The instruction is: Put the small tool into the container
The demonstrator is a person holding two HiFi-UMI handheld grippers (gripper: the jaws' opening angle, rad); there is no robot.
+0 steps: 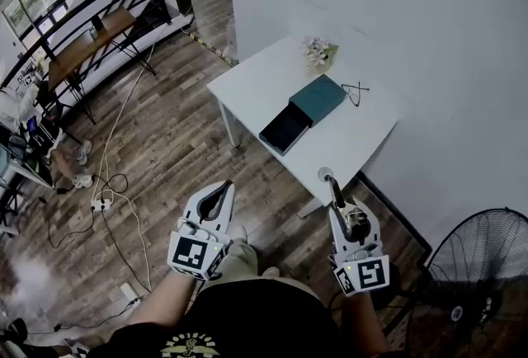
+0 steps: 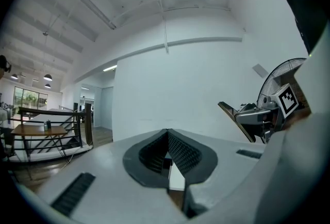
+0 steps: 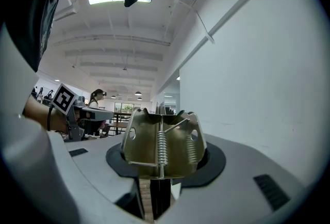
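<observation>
Two claws are in view and one small tool. The right claw [image 1: 347, 218] is clamped partway closed on the small tool [image 3: 162, 143], a brass-coloured metal piece with a coil spring and two round holes (its dark end pokes out past the jaw tips). The left claw [image 1: 223, 186] is closed at its tips and holds nothing. Well ahead of both, one desk [image 1: 363, 134] carries one teal container [image 1: 317, 99] with its dark tray slid out, one pair of glasses [image 1: 355, 91] and one bunch of flowers [image 1: 317, 53].
</observation>
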